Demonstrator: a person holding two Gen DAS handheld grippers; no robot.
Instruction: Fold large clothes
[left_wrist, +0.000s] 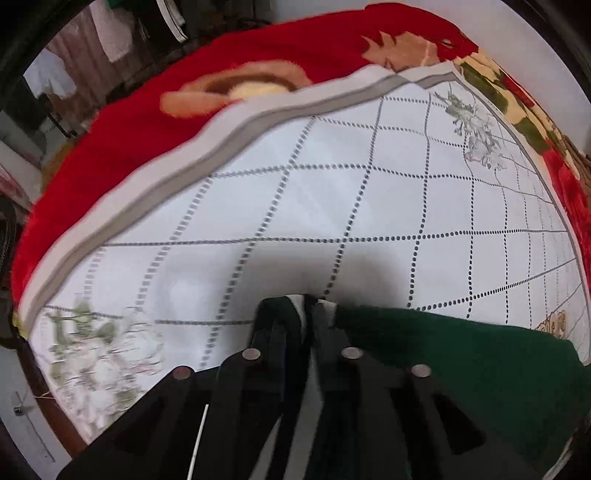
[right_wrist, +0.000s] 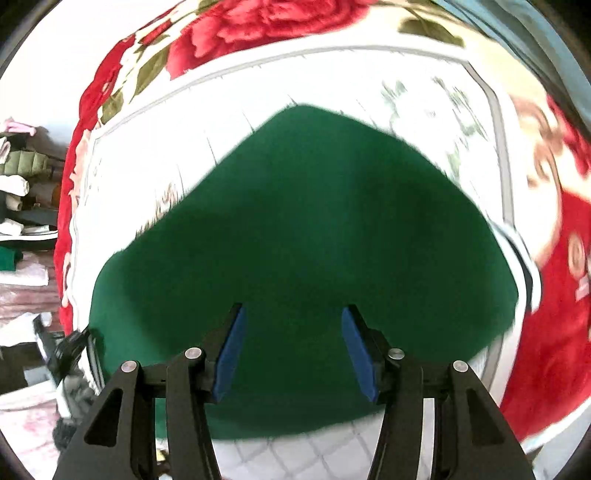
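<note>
A dark green garment (left_wrist: 461, 362) lies on a white sheet with a dotted grid (left_wrist: 332, 206), trailing off to the right in the left wrist view. My left gripper (left_wrist: 304, 306) is shut on the garment's edge, and a strip of white trim shows between its black fingers. In the right wrist view the green garment (right_wrist: 295, 240) spreads out wide and flat, with a white-and-dark striped band (right_wrist: 524, 266) at its right edge. My right gripper (right_wrist: 292, 307) hovers over it, open, its blue pads (right_wrist: 231, 354) apart with nothing between them.
The white sheet (right_wrist: 147, 155) covers a red floral blanket (left_wrist: 147, 122) on a bed; the red blanket (right_wrist: 554, 332) shows around its border. Piled clothes and clutter (right_wrist: 22, 184) sit beyond the bed's left side. More hanging clothes (left_wrist: 110, 33) are at the far left.
</note>
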